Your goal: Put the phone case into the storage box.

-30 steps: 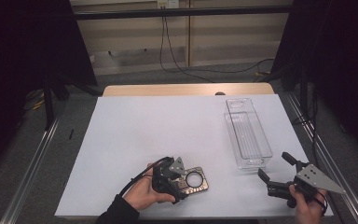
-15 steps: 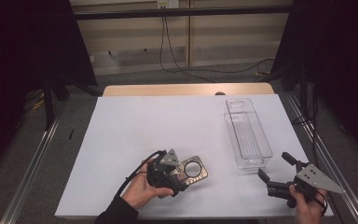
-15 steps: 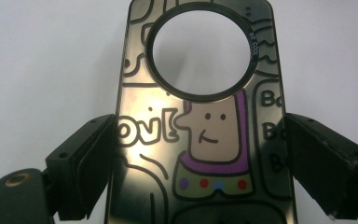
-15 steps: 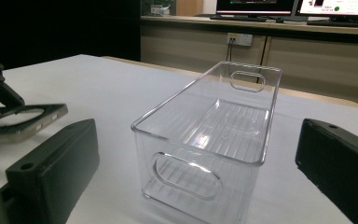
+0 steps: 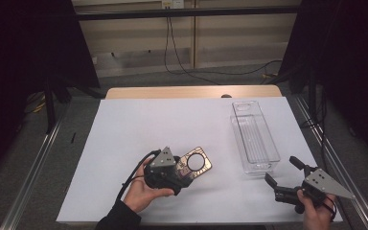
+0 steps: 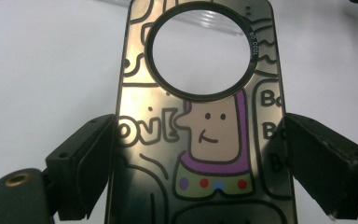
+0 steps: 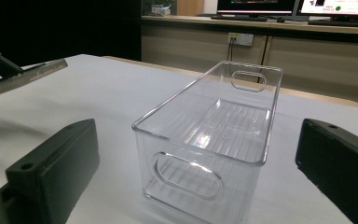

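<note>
Left gripper [image 5: 184, 168] clamps the cartoon phone case [image 6: 200, 126]. Right gripper [image 5: 281, 177] gapes unladen near the clear bin [image 5: 254, 136].

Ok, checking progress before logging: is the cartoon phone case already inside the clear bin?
No, the phone case is between the left gripper's jaws, apart from the clear bin.

Open white table [image 5: 124, 139] is left free on the left; the right side is blocked by a clear bin [image 5: 255, 139].
</note>
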The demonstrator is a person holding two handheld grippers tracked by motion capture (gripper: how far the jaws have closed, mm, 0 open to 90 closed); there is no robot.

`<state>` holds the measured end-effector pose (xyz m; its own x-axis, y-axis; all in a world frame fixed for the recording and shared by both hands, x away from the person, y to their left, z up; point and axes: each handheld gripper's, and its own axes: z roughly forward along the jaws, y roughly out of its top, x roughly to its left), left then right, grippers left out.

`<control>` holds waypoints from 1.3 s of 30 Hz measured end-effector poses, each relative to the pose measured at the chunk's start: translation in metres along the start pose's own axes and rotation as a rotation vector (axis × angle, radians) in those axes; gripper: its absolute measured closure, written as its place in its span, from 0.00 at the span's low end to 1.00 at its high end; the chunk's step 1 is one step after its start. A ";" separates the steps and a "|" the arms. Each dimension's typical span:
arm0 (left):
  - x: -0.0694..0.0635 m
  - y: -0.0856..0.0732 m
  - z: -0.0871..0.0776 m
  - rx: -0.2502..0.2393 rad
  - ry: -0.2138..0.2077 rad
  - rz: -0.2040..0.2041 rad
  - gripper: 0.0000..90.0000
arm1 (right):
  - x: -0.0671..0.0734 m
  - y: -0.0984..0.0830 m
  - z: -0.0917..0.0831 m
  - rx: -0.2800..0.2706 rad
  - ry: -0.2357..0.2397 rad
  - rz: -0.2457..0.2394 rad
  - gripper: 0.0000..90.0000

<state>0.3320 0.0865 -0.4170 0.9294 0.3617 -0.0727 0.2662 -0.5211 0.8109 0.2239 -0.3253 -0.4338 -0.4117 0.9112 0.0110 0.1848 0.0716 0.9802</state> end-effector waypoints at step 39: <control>-0.010 -0.024 -0.052 -0.320 0.009 -0.033 0.14 | 0.039 0.006 0.012 0.037 0.205 0.021 0.00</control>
<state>0.3031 0.1359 -0.4058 0.9188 0.3824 -0.0978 0.2009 -0.2398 0.9498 0.2192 -0.2846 -0.4299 -0.5798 0.8113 0.0748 0.2261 0.0720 0.9714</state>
